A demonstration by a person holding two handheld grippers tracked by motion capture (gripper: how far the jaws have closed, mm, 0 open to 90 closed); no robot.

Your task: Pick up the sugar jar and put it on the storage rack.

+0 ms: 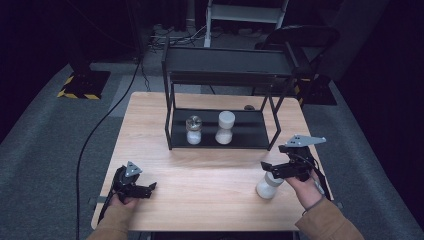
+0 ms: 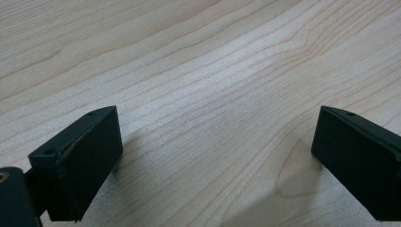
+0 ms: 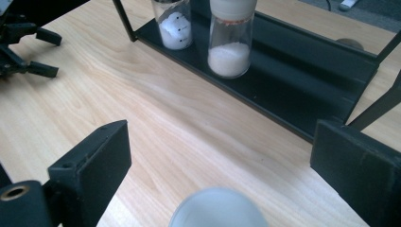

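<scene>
My right gripper (image 1: 274, 168) hangs jaws apart over the white bottle (image 1: 268, 186) at lower right of the high view; left gripper (image 1: 145, 188) rests open, lower left. The bottle looks smooth, light, probably slippery plastic: grip mid-body.

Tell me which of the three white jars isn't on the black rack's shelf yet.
The white jar standing on the bare table under the right claw, whose jaws are spread with nothing gripped. The other two jars stand side by side on the rack's shelf.

Dim room w/ grey carpet (image 1: 45, 150), wood table (image 1: 210, 175)
</scene>
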